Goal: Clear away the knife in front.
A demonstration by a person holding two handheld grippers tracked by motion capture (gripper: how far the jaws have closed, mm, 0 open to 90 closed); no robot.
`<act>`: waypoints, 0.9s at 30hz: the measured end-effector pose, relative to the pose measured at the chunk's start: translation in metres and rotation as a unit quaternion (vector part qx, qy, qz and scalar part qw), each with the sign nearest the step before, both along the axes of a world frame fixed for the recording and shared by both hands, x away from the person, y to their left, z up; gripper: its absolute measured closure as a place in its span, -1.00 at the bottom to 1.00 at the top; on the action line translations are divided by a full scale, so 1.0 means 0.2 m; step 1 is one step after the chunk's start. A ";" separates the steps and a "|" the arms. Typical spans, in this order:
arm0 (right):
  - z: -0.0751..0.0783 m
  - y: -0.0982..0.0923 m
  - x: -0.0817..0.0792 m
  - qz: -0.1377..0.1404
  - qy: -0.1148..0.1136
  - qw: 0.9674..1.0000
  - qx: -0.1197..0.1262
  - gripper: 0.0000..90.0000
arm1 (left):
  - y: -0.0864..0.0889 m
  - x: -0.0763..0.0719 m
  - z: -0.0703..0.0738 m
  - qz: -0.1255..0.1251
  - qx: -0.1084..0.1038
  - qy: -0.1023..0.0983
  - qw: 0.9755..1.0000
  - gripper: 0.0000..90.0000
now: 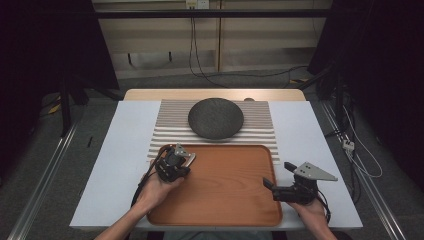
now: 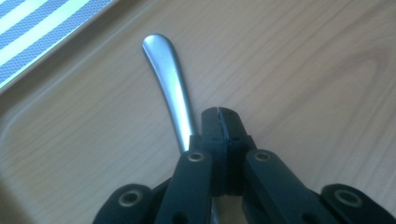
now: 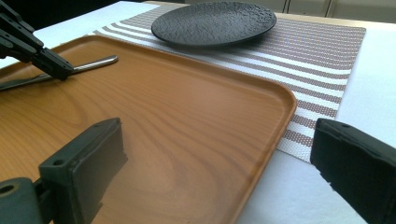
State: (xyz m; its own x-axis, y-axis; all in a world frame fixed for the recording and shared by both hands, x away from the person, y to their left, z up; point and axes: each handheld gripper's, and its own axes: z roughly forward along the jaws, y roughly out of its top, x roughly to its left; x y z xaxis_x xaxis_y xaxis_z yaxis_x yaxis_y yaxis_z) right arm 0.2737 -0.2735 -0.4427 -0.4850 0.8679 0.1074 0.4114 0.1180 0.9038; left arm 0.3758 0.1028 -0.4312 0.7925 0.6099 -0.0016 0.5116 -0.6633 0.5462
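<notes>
Two tongs: left tongs point(image 2: 219, 122) clamped on utensil handle point(image 2: 169, 79) to lift it off tray point(image 1: 225, 200); right tongs point(image 3: 219, 172) apart, waiting.

We see our two black grippers, left gripper point(image 1: 186, 161) and right gripper point(image 1: 277, 181), brass-ringed screws, grey three-cornered plates, black trailing cables, bare forearms.

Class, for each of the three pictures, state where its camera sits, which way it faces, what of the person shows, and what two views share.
High view: above the person's side, facing forward and down on the wooden tray; forearms and both hands show.
Left gripper view: on the left gripper, looking down at the tray; its shut fingers pinch a metal utensil handle.
Right gripper view: on the right gripper, facing across the tray; its fingers are open.
Shared: the high and right gripper views both show the black plate.
</notes>
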 end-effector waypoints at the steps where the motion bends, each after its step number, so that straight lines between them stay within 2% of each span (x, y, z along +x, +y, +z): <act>1: 0.00 0.00 0.00 0.000 0.000 1.000 0.000 -0.94 | 0.01 0.00 0.00 0.001 -0.001 0.000 1.000 1.00; 11: 0.00 0.00 0.01 -0.002 0.002 1.000 0.000 -0.94 | 0.07 0.02 0.00 0.017 0.004 0.002 1.000 1.00; 20: 0.00 0.00 0.01 0.000 0.002 1.000 -0.001 -0.94 | 0.09 0.04 0.01 0.019 0.014 0.013 1.000 1.00; 27: 0.00 0.00 0.01 -0.002 0.004 1.000 0.002 -0.94 | 0.11 0.05 0.02 0.024 0.022 0.012 0.999 1.00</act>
